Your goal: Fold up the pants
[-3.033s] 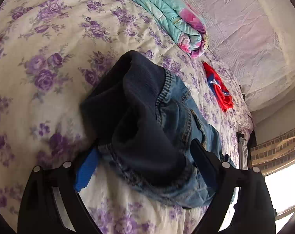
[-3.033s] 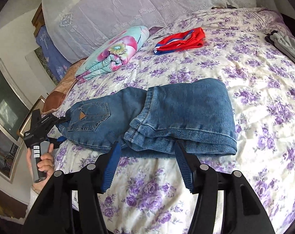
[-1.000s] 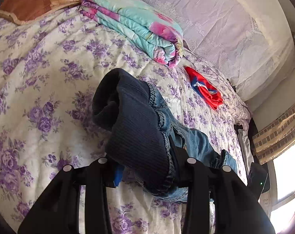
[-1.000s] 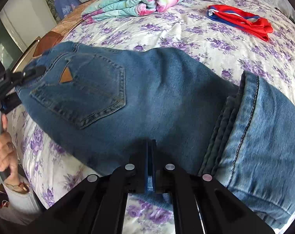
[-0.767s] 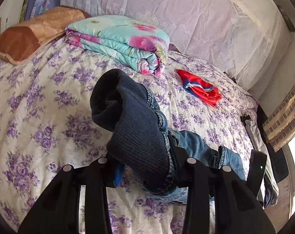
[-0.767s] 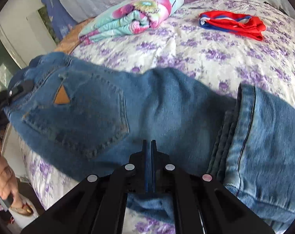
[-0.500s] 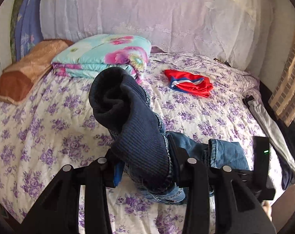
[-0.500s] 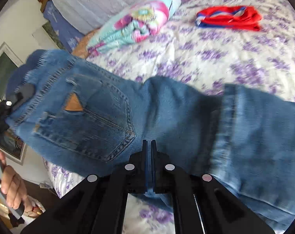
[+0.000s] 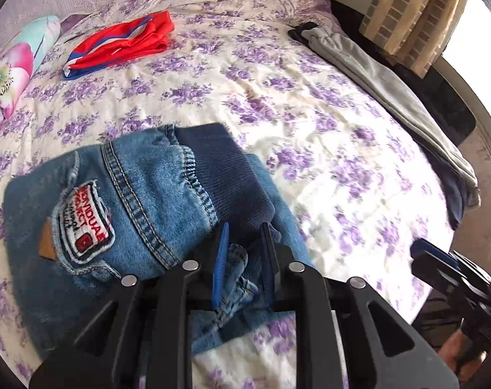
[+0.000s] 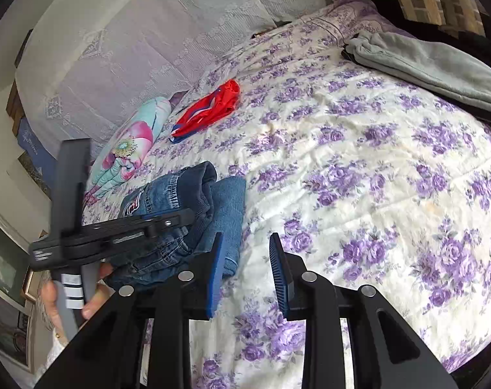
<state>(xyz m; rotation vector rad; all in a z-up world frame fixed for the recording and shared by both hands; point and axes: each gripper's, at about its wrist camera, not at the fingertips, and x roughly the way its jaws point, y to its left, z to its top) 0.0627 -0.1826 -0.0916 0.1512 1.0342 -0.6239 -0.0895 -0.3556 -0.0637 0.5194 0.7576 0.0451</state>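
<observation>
The blue jeans (image 9: 132, 201) lie folded in a thick bundle on the floral bedspread (image 9: 310, 97), waistband and embroidered patch on top. My left gripper (image 9: 244, 253) is closed down on a bunch of denim at the near edge of the bundle. In the right wrist view the jeans (image 10: 187, 214) sit at the left with the left gripper (image 10: 167, 222) over them. My right gripper (image 10: 245, 259) is open and empty, just right of the bundle above the bedspread.
A red and blue garment (image 9: 122, 42) and a rolled floral quilt (image 9: 8, 74) lie toward the headboard. Grey pants (image 9: 385, 74) hang along the right bed edge. A curtain (image 9: 404, 9) and window are beyond.
Both grippers carried the waist end over onto the leg end and laid it down, leaving a compact bundle. My right gripper has let go, opened and drawn back to the right.
</observation>
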